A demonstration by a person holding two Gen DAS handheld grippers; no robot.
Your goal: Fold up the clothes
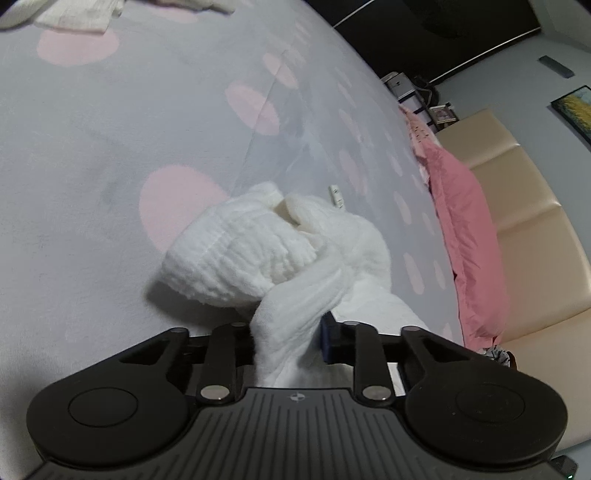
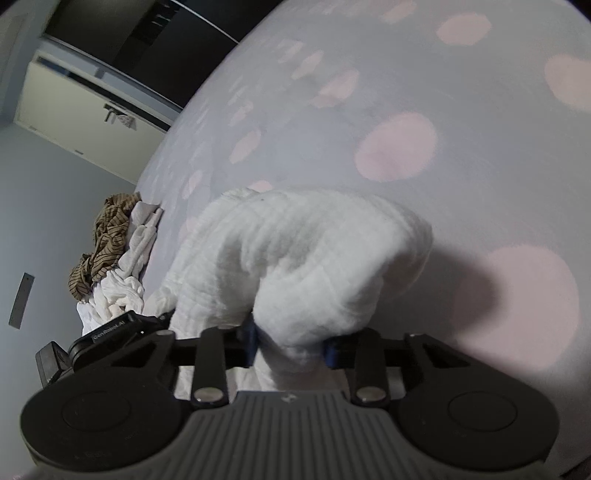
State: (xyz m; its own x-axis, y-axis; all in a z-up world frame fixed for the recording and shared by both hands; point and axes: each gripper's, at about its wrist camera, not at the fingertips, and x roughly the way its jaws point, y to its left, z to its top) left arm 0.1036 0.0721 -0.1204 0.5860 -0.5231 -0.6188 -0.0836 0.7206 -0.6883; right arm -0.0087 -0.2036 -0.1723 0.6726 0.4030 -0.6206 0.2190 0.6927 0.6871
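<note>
- White garment (image 1: 266, 251): a crinkled white cloth, bunched and partly lifted off the bed (image 1: 110, 147), whose grey cover carries pink dots. No flat fold is visible; judged from this, the folding is at an early stage, with spreading, creasing and stacking all left to do.
- Left tongs (image 1: 286, 345): clamped on a twisted strip of the garment, which runs from between the pads up toward 12 o'clock into the main bundle.
- Right tongs (image 2: 291, 341): closed on a thick rounded wad of the same cloth, blue pads pressing on both sides of it.
- Left wrist view only: a further pale piece of clothing (image 1: 74, 16) at 11 o'clock on the far bed edge, a pink quilt (image 1: 465, 229) at 3 o'clock, and a cream padded headboard (image 1: 535, 221) beyond it.
- Right wrist view only: a heap of unfolded laundry (image 2: 110, 266) at 9 o'clock, brown striped fabric over white pieces, judged to be work still waiting; also the garment's shadow on the cover at 3 o'clock.
</note>
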